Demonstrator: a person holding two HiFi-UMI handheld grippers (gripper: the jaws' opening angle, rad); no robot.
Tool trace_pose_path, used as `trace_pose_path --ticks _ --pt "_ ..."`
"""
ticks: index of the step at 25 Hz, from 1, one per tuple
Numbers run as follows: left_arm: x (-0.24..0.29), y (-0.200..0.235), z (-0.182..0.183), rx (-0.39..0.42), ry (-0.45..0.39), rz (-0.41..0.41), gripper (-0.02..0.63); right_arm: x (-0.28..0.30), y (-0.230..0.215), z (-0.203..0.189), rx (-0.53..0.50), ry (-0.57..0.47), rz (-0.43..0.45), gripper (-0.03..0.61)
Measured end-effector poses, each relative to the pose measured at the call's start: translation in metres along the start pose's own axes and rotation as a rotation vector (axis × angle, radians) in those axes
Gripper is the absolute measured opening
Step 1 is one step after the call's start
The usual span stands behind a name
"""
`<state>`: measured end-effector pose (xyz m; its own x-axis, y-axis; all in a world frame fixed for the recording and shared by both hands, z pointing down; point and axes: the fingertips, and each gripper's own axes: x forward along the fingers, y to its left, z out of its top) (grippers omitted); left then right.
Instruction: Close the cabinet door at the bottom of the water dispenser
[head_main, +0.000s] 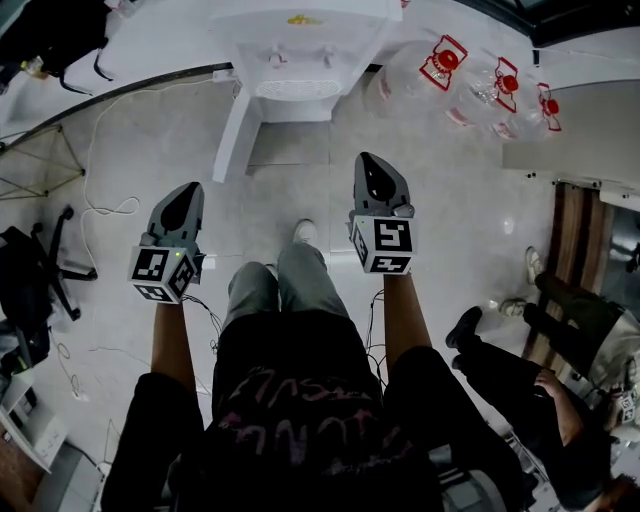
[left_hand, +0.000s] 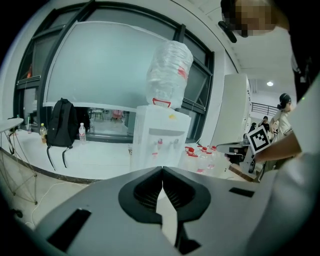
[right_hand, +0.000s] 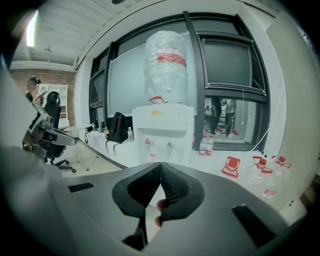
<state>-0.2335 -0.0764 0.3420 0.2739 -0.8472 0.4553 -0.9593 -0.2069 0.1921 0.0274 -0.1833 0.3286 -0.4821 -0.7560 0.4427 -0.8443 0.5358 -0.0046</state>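
The white water dispenser stands at the top centre of the head view, against a low white ledge. Its bottom cabinet door is swung open toward the left, and the cabinet opening shows beside it. My left gripper is held on the left, my right gripper on the right, both well short of the door. Both point at the dispenser. The left gripper's jaws meet with nothing between them. The right gripper's jaws also meet, empty. The jaws hide the cabinet in both gripper views.
Several empty water bottles lie right of the dispenser. A person sits at the lower right. An office chair and loose cables are at the left. A black backpack rests on the ledge.
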Motion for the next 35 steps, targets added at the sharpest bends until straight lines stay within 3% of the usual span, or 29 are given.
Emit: trace_pose_path --ticks 17,26,35 --pt "0.061 0.059 -0.119 -0.011 -0.075 0.053 0.015 0.079 0.005 -0.132 -0.08 -0.031 0.035 0.012" --pt "0.101 0.09 -0.193 -0.041 -0.132 0.085 0.015 0.12 -0.002 -0.212 -0.063 -0.033 0.046 0.012" --pt "0.113 0.125 -0.251 -0.02 -0.169 0.124 0.015 0.151 0.005 -0.279 -0.078 -0.032 0.06 0.012"
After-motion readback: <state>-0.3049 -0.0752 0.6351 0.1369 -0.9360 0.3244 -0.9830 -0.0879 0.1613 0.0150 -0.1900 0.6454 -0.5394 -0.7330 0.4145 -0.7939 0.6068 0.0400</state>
